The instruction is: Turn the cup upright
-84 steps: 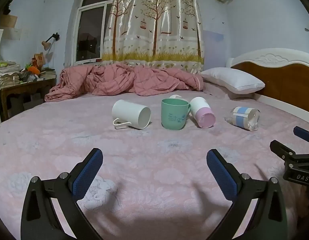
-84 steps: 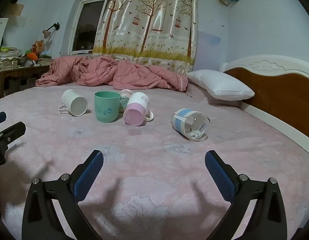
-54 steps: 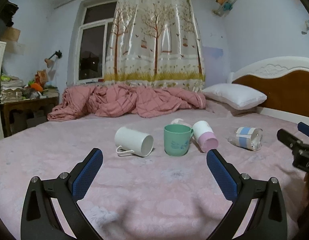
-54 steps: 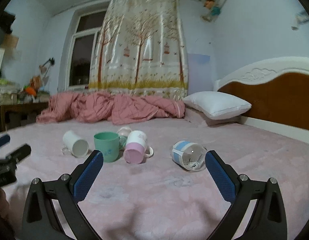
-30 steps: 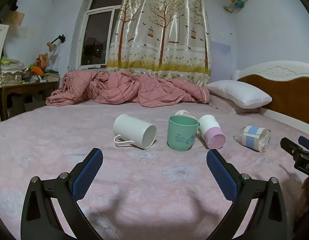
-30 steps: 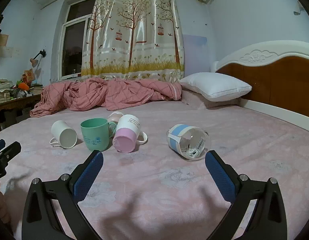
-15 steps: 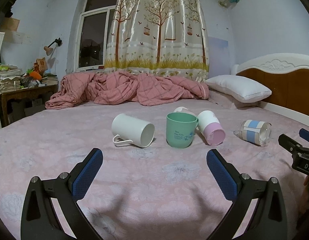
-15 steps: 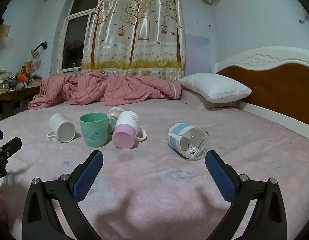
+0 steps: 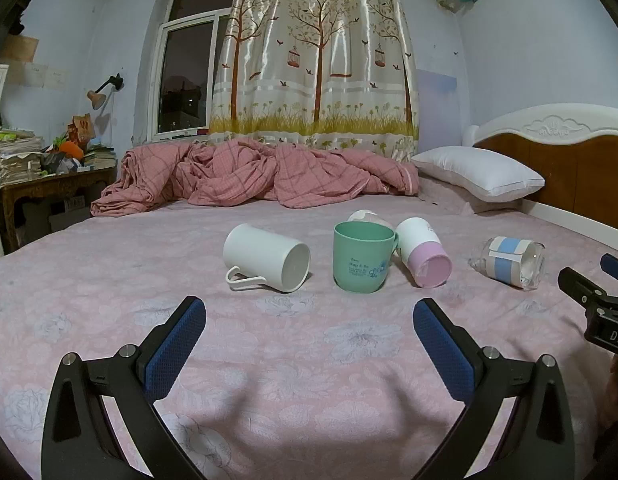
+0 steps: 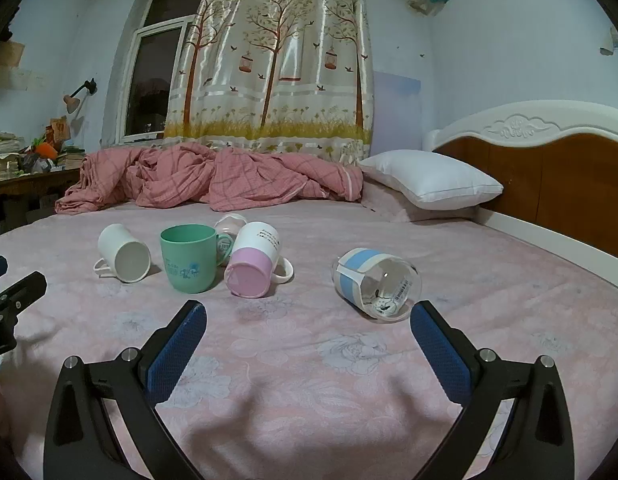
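Several cups lie on the pink bed sheet [image 9: 309, 352]. A white mug [image 9: 267, 258] [image 10: 123, 253] lies on its side. A green mug [image 9: 363, 257] [image 10: 190, 258] stands upright. A white and pink mug [image 9: 424, 257] [image 10: 255, 260] lies tipped against it, with a small pale cup [image 10: 230, 225] behind. A clear glass with a blue band [image 9: 509, 262] [image 10: 376, 282] lies on its side at the right. My left gripper [image 9: 309, 336] is open and empty, short of the mugs. My right gripper [image 10: 308, 334] is open and empty, close before the glass.
A crumpled pink quilt [image 9: 253, 176] lies at the back of the bed. A white pillow [image 9: 477, 172] rests by the wooden headboard [image 9: 581, 168] at the right. A cluttered desk [image 9: 41, 176] stands at the left. The right gripper shows at the right edge of the left wrist view [image 9: 597, 300].
Both grippers have dipped, risen and moved a little closer to the cups. The cups have not moved. Both grippers stayed open.
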`<state>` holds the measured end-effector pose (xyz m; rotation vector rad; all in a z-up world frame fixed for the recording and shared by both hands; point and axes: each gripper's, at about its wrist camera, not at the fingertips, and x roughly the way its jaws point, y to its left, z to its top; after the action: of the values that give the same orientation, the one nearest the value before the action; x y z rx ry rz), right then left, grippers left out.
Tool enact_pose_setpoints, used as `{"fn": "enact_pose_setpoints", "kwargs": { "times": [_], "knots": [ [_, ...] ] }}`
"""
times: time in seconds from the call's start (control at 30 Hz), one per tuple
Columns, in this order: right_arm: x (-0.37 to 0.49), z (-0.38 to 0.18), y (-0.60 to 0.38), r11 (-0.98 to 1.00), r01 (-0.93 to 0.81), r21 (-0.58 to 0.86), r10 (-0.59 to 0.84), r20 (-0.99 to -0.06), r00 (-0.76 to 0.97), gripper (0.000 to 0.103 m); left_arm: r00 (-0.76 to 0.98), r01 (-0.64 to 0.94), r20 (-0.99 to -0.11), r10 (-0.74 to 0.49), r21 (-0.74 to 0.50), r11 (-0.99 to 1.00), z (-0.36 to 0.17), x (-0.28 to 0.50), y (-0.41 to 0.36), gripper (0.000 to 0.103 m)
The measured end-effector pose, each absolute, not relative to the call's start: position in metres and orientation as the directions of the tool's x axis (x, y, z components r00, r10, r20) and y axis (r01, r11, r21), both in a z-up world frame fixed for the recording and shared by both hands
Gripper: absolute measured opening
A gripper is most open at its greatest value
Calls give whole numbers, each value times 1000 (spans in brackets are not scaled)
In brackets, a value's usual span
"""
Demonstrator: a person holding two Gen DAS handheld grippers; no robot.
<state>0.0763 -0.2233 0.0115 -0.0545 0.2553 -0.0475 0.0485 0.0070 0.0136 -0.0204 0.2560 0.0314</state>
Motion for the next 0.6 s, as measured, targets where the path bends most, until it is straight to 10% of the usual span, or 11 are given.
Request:
{"fn": "enact_pose_setpoints", "kwargs": {
  "times": [0.6],
  "knots": [
    [76,12,-224,997,39,-66,-54,-257,965,103,967,-36,-253,31,-14,999,13,48,7,103]
  ]
}}
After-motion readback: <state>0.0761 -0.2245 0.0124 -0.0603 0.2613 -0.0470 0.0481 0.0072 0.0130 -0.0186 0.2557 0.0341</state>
